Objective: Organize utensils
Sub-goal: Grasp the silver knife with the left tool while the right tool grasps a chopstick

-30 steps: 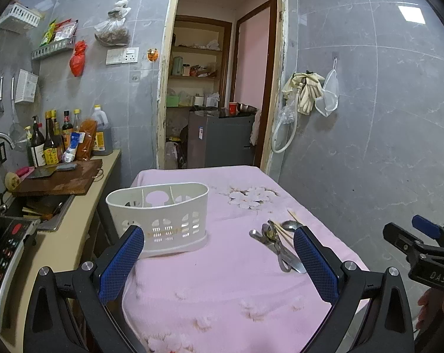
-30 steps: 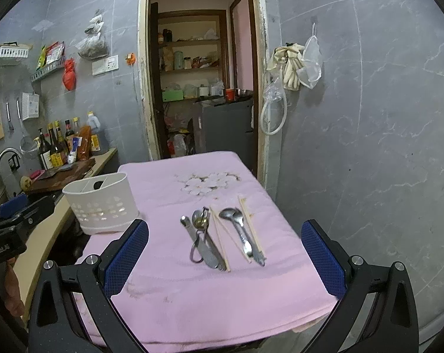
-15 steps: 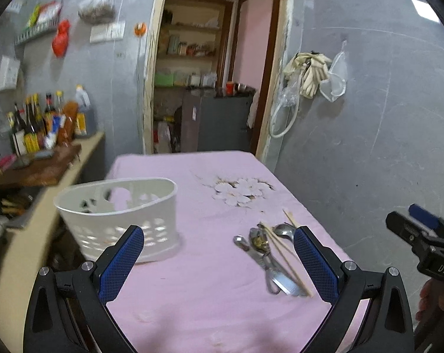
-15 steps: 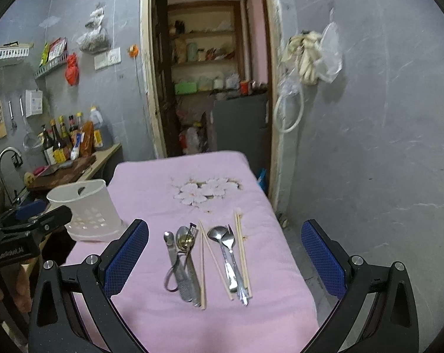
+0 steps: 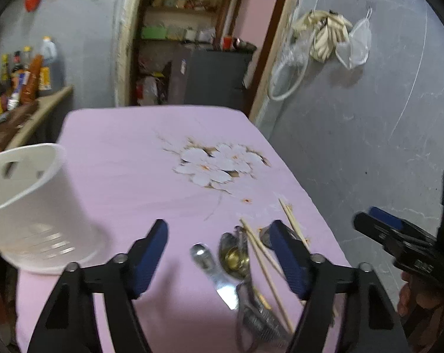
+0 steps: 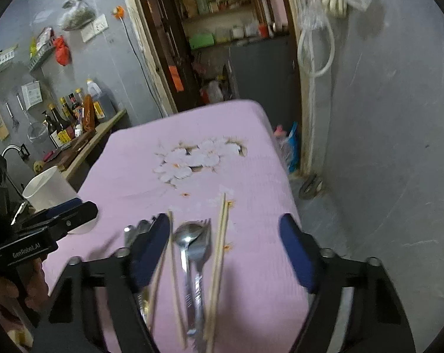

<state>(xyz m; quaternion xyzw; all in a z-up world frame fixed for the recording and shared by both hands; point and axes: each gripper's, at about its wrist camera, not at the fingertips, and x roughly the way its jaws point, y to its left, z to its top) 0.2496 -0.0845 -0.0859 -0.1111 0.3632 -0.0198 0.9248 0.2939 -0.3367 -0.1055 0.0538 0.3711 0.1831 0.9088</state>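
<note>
Left wrist view: left gripper (image 5: 219,253) jaws spread wide, nothing between the pads. Utensils lie on the pink tablecloth (image 5: 127,153) in the lower centre-right of the frame, inside and just right of the jaw gap: a steel knife or spoon handle (image 5: 213,270), a spoon with a gold-tinted bowl (image 5: 234,256), wooden chopsticks (image 5: 263,261) crossing diagonally; the right pad overlaps part of the pile. Blurred, so contact cannot be told. White slotted utensil basket (image 5: 30,206) stands at the left edge, well apart from the pile. Right gripper (image 5: 398,235) visible at the right edge, off the table side.

Right wrist view: right gripper (image 6: 224,250) also wide open, holding nothing. Between its pads, lower centre: a spoon (image 6: 186,244), a fork (image 6: 202,247), and a pair of chopsticks (image 6: 219,259) right of them; another chopstick pair sits just beside the left pad, which hides more cutlery. Basket (image 6: 48,188) at mid-left, behind the left gripper (image 6: 57,220). Floral print (image 6: 192,158) lies beyond the utensils, toward the doorway.
</note>
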